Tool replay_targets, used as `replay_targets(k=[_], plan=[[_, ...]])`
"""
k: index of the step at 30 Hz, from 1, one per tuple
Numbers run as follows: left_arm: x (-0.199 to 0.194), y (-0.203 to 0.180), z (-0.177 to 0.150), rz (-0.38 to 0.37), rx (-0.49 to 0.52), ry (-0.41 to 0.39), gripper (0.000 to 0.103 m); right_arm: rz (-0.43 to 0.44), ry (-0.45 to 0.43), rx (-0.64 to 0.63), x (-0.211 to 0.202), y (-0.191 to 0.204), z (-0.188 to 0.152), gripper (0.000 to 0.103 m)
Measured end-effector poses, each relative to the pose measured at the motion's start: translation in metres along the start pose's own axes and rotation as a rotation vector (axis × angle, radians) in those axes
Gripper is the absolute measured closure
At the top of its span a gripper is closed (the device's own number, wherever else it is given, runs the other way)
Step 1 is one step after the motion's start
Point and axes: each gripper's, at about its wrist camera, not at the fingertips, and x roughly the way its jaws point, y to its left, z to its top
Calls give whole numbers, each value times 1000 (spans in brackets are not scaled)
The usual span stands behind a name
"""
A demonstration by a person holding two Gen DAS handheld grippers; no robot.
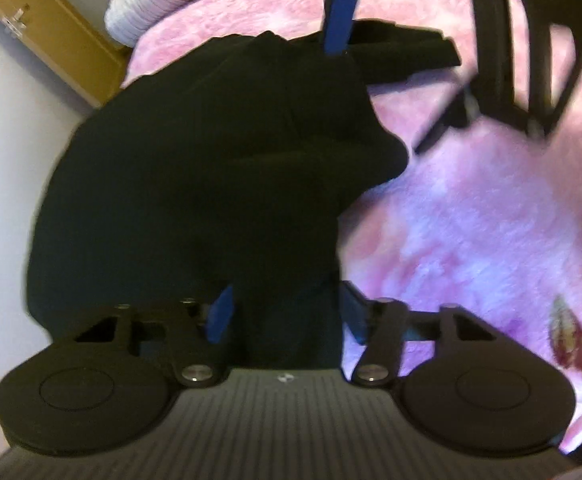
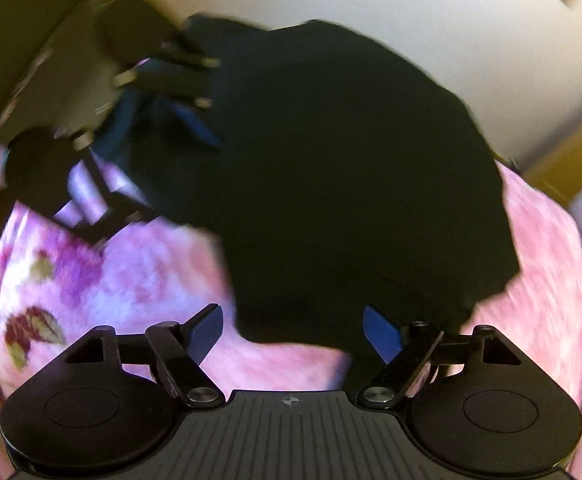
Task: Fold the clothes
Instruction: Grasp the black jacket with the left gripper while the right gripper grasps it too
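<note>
Left gripper, black with blue pads: jaws drawn close with a fold of the black fabric garment bunched between them; blurred, but the pads look pressed on the cloth. Right gripper, same build: jaws wide apart, the garment's hem hanging between, its pads clear of the cloth. Garment droops over the fluffy pink flowered blanket, its far part lying on it. Beyond, at left, a pale ribbed bolster and a wooden cabinet.
</note>
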Motion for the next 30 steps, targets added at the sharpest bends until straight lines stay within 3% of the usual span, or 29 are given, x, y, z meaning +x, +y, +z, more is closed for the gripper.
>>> replay_targets(k=[1,7,8,9,12,14,16,21,22,24,26,30], plan=[[-6,6,-1,-4,-18,-12,95,0,-1,-33,5,5,3,22],[-45,46,-2,-32,-95,-98,96,-63,-81,-74,24,13,27,26],[-47,49,-2,-28,-98,-100,95,-69,-75,-71,27,11,31,45],[-50,51,-3,-24,-101,-102,94,-72,-66,-69,31,9,35,72],[-57,56,-5,-1,-110,-111,80,-73,-45,-45,36,-1,45,91],[-60,50,-6,52,-113,-114,46,-79,-56,-17,17,-15,51,93],[-61,42,-5,111,-108,-112,38,-92,-73,9,-5,-29,56,95],[-56,21,-3,324,36,-75,36,-163,-152,110,-70,-65,69,96],[-56,23,-1,346,44,-77,37,-181,-168,125,-82,-69,72,96],[-62,34,6,349,16,-112,56,-217,-198,149,-105,-76,76,97],[-72,47,15,349,9,-166,92,-253,-222,171,-124,-84,78,97],[-110,63,42,351,34,-325,94,-367,-278,238,-169,-99,75,97]])
